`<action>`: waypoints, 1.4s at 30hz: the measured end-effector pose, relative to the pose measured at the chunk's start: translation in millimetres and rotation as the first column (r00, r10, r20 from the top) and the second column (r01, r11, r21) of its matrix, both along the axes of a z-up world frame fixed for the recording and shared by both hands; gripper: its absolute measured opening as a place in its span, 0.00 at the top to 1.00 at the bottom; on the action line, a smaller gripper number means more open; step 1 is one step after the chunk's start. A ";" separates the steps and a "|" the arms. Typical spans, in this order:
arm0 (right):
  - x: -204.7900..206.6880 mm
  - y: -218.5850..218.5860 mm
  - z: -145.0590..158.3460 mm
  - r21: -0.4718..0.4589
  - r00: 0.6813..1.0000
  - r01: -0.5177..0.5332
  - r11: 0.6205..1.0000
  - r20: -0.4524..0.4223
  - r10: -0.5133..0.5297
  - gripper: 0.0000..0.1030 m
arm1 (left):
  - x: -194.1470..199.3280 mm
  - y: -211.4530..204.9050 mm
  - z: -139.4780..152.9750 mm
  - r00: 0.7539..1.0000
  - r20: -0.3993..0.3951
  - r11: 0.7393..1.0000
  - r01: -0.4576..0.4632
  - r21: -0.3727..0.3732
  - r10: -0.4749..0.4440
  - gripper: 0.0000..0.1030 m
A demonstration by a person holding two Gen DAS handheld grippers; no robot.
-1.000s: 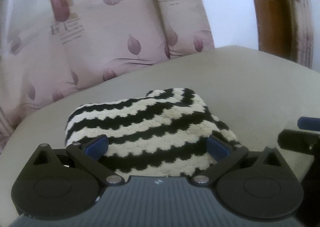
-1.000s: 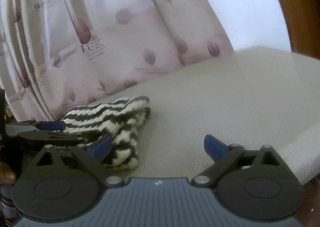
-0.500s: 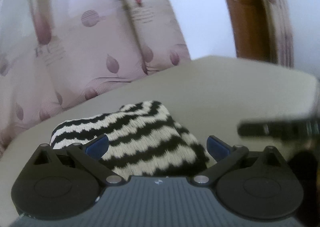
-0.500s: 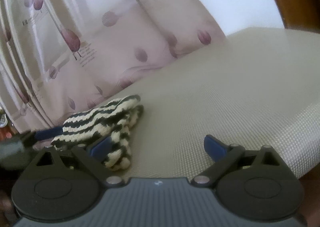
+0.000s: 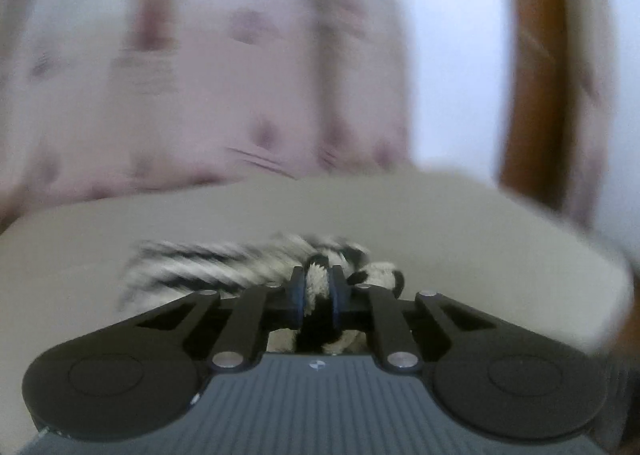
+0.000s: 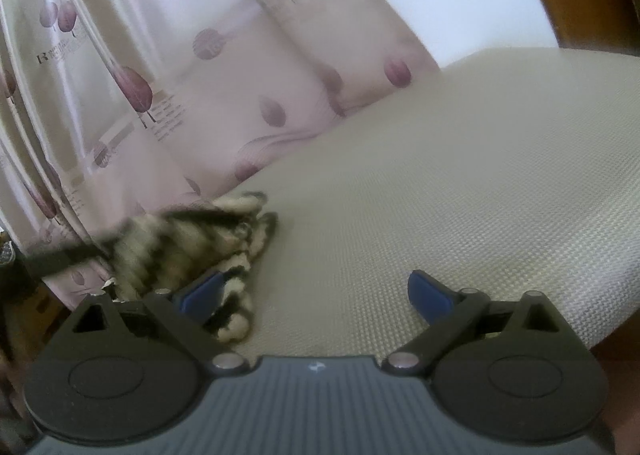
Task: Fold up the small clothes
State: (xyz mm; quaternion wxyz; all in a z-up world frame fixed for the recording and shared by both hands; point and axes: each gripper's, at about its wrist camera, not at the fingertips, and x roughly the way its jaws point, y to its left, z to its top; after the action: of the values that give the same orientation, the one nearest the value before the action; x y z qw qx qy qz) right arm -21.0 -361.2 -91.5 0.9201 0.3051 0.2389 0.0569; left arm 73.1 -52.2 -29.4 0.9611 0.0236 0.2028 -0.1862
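The left gripper [image 5: 318,289], wide apart a second earlier, was closing its jaws on a bunch of the striped knit [image 5: 224,267] on the table [image 5: 480,255], likely starting a fold, while the right gripper [image 6: 316,295] hung wide and empty.

knit garment [image 5: 240,259] | black-and-cream stripes | bunched, blurred | on beige surface | fold pinched
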 end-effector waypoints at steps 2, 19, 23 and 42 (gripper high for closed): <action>-0.1 1.8 1.5 -0.014 1.000 -0.003 1.000 -0.005 0.003 0.04 | 20.7 55.8 33.4 0.985 0.009 0.981 -0.171 -0.086 0.173 0.98; 45.7 24.0 28.0 0.002 0.985 -0.171 0.985 -0.009 0.171 0.04 | 33.5 162.2 -2.2 0.938 -0.180 0.950 -0.310 -0.047 0.297 0.83; 59.2 34.3 42.6 -0.034 0.974 -0.226 0.973 -0.021 0.226 0.04 | 32.3 114.6 -1.5 0.965 -0.169 0.980 -0.199 0.029 0.201 0.17; 0.1 104.5 99.1 -0.405 0.972 -0.068 0.912 0.181 0.153 0.01 | -32.1 36.2 46.1 0.981 0.074 0.975 -0.189 0.115 0.181 0.00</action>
State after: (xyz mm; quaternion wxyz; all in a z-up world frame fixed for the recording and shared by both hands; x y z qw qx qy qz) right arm -21.0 -256.7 7.6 0.9780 0.0911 0.1643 0.0912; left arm 41.0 -16.0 16.6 0.9769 0.0689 0.1849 -0.0822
